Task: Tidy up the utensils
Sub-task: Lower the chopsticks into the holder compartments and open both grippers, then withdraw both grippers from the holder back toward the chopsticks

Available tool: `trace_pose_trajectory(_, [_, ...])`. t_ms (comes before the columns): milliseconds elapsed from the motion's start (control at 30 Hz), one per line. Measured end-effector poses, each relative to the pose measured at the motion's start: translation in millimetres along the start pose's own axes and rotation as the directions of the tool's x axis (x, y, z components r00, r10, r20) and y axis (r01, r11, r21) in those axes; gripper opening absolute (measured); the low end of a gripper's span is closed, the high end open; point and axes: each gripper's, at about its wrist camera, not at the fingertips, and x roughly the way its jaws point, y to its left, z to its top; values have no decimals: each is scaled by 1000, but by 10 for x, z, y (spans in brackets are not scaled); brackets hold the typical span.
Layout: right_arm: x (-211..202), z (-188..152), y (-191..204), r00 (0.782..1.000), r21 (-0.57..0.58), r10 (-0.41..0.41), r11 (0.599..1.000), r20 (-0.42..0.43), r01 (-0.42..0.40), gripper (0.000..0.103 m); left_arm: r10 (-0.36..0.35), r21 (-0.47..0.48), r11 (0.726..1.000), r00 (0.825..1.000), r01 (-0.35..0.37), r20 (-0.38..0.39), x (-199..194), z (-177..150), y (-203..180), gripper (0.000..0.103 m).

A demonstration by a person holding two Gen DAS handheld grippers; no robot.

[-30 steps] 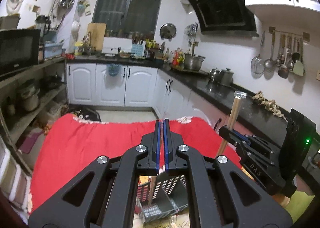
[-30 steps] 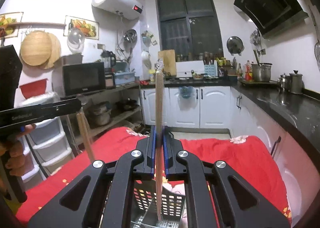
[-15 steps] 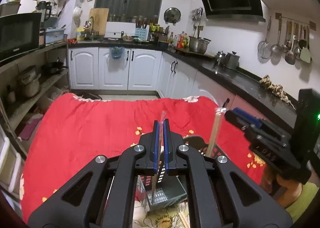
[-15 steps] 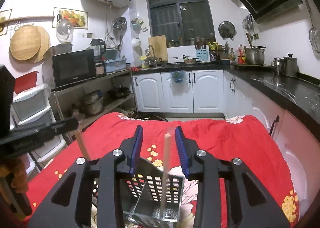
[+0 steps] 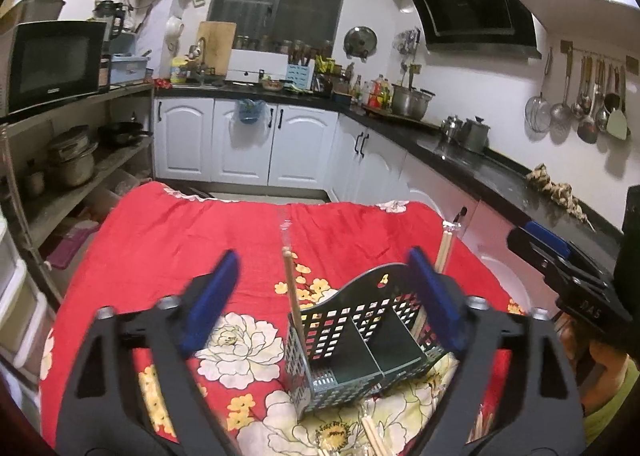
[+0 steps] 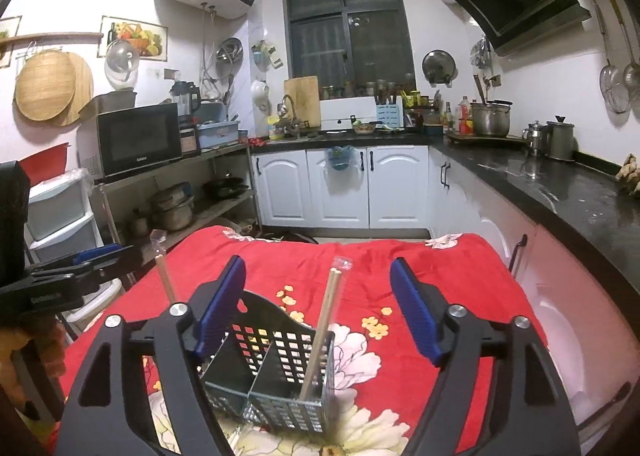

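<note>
Here both hand-held grippers, left (image 5: 324,298) and right (image 6: 318,308), have just opened, jaws empty; wrapped chopsticks (image 6: 322,330) lean in the basket (image 6: 276,384), which a withdrawing jaw might tip.

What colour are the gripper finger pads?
Blue pads on black arms, clearest in the right wrist view.

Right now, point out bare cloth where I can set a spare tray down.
Free: the red cloth beyond the basket toward the white cabinets, and its left stretch by the shelf rack. Crowded: the near edge, where loose chopsticks lie before the basket.
</note>
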Motion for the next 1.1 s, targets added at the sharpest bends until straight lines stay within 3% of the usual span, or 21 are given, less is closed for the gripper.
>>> trace_pose_trajectory(133, [-165,4,-5,1000,-5,-7,1000,7,7,82,0,-17,1000,1000,1,24,-127,3,-1,92])
trace_pose_trajectory(567, [-577,-114,34,1000,-21,11,1000,2,-11,86,-16,-12,1000,999,17,49,-462,-137,-131,92])
trace_pose_trajectory(1100, [-801,-500,108,997,-59,29,998,-73,-34,86,-55,-3,998,998,55,-2,-624,-559,-204,92])
